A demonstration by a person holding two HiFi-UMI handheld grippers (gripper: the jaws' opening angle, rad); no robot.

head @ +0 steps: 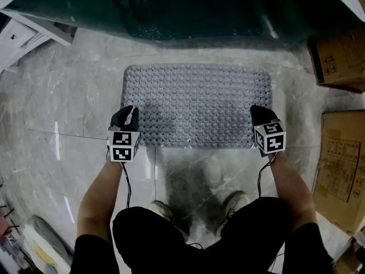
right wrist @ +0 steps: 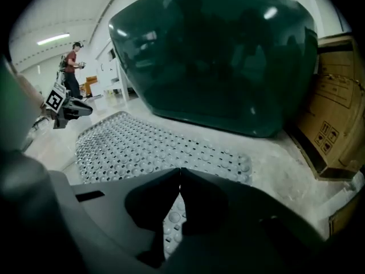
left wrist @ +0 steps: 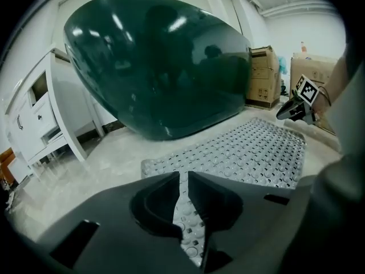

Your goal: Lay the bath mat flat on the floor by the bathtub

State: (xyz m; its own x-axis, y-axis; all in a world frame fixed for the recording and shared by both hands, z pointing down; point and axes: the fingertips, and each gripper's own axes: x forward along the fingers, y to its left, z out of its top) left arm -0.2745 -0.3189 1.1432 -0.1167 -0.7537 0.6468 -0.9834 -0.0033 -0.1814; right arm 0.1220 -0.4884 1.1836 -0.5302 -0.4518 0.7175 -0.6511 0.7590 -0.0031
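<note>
Head view: the bath mat point(head: 197, 104) lies flat beside the bathtub point(head: 199, 10), with the left gripper point(head: 128, 116) and right gripper point(head: 258, 114) over its near corners and bare floor point(head: 74, 96) around it. Left gripper view: the jaws stand narrowly apart above the mat. Right gripper view: the jaws are pressed together and empty, with the mat beneath.

bath mat point(left wrist: 245, 153): flat on floor | bathtub point(left wrist: 159, 67): behind it | left claw point(left wrist: 183, 177): jaws slightly apart above mat's edge

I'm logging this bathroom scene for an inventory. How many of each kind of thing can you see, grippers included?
Bath mat: 1
Bathtub: 1
Grippers: 2, left gripper and right gripper
Cardboard boxes, clearly seen: 2
White cabinet: 1
Total: 7
</note>
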